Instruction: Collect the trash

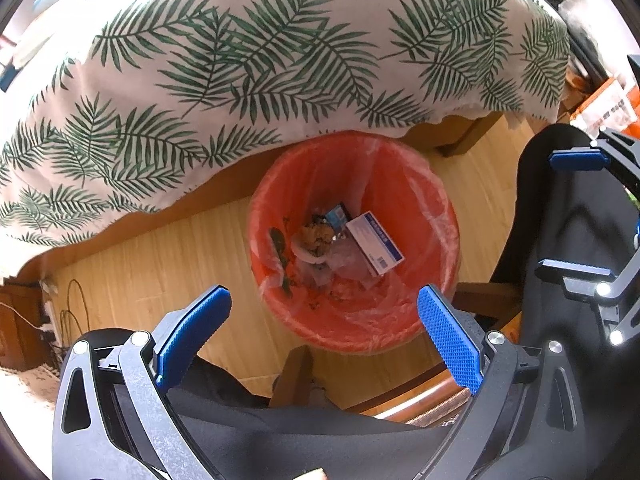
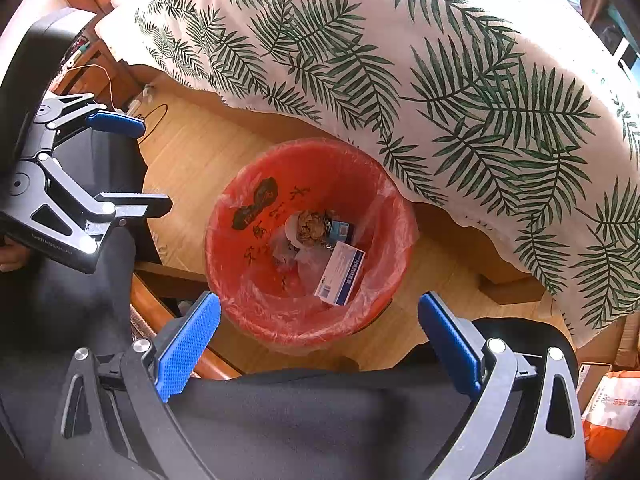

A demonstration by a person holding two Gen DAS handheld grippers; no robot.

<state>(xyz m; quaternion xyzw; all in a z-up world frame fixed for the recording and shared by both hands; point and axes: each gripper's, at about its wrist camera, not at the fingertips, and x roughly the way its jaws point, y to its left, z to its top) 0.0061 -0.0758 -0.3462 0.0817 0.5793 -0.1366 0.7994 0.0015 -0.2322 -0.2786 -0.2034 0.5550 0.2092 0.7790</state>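
Note:
A red bin (image 1: 436, 240) lined with a clear bag stands on the wooden floor, seen from above in both wrist views (image 2: 240, 280). Inside lie a white and blue carton (image 1: 374, 242) (image 2: 340, 274), a small blue box (image 1: 335, 215) (image 2: 343, 230), a brown crumpled wad (image 1: 318, 235) (image 2: 310, 226) and plastic scraps. My left gripper (image 1: 324, 318) hangs open above the bin's near rim, nothing between its fingers. My right gripper (image 2: 320, 322) is open too, over the near rim, and shows at the right edge of the left view (image 1: 576, 216). The left gripper appears at the left of the right view (image 2: 132, 164).
A table draped in a white cloth with green fern print (image 1: 248, 60) (image 2: 440, 64) overhangs the bin's far side. A person's dark-trousered legs (image 2: 320, 412) and a wooden chair frame (image 1: 424, 400) lie below the grippers. Cables (image 1: 72, 312) run at the left; an orange packet (image 2: 612, 408) lies at the right.

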